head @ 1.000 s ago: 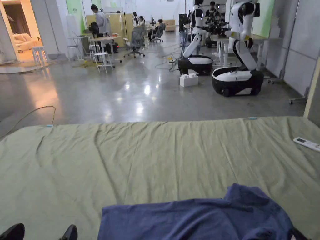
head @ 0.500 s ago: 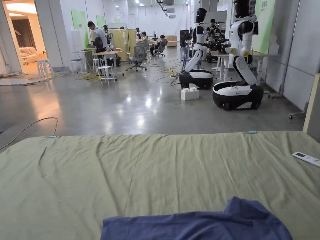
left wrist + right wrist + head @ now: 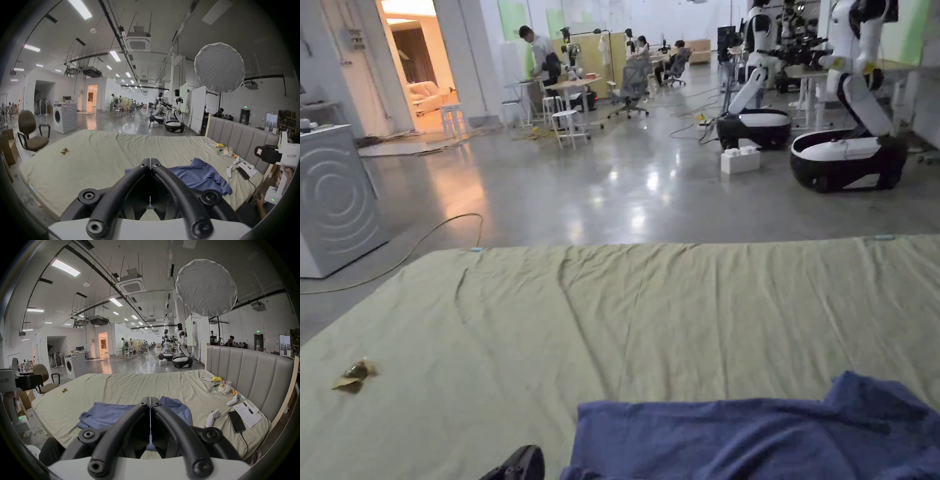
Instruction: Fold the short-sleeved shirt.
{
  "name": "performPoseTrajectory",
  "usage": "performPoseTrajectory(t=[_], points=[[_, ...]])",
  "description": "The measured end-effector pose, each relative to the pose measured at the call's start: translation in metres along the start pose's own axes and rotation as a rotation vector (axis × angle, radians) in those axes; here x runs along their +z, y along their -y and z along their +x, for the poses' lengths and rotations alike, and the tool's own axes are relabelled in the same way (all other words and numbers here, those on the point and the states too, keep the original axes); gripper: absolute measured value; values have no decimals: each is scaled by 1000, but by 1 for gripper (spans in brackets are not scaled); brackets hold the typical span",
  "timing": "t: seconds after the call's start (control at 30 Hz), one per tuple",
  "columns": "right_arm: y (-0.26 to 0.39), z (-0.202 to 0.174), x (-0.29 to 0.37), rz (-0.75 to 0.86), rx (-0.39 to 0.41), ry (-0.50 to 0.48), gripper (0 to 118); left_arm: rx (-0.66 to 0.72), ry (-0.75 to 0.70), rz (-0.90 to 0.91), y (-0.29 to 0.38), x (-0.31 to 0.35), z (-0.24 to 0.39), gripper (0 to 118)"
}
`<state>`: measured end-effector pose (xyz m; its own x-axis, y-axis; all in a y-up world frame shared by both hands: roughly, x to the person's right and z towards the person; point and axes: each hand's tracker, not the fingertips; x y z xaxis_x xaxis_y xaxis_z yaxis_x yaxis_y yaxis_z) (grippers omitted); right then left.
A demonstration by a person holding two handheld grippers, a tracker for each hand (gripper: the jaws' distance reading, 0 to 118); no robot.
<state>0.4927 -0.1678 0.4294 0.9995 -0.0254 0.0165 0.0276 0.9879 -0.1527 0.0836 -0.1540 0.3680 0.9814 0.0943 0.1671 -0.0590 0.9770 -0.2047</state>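
Lying rumpled along near bed (image 3: pixel 612 325) edge, blue shirt (image 3: pixel 750 437), both jaws closed

Both grippers, left gripper (image 3: pixel 151 162) and right gripper (image 3: pixel 150 400), seemingly closed, empty

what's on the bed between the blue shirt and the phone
A white game controller lies on the sheet between the blue shirt and the phone, seen in the right gripper view.
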Motion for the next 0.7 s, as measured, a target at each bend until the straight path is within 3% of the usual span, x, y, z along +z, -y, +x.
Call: performPoseTrajectory(t=[0.1, 0.17, 0.23, 0.27, 0.3, 0.33, 0.47, 0.7], points=[[11, 5, -4, -41, -29, -15, 1, 93, -12, -125, 34, -36, -31, 0], [20, 9, -7, -87, -68, -35, 1, 203, -5, -231, 62, -64, -55, 9], [27, 12, -8, -112, -74, -37, 1, 252, -27, -327, 90, -91, -68, 28], [31, 13, -9, -125, -70, -32, 1, 259, -28, -353, 104, -104, -73, 44], [35, 15, -9, -139, -66, -25, 1, 264, -31, -401, 117, -120, -76, 68], [38, 18, -9, -155, -66, -21, 1, 254, -37, -446, 129, -134, -76, 75], [57, 32, -5, -201, -68, -6, 1, 268, -40, -555, 167, -185, -81, 75], [75, 49, -1, -268, -75, 43, 1, 340, -101, -567, 176, -226, -79, 70]])
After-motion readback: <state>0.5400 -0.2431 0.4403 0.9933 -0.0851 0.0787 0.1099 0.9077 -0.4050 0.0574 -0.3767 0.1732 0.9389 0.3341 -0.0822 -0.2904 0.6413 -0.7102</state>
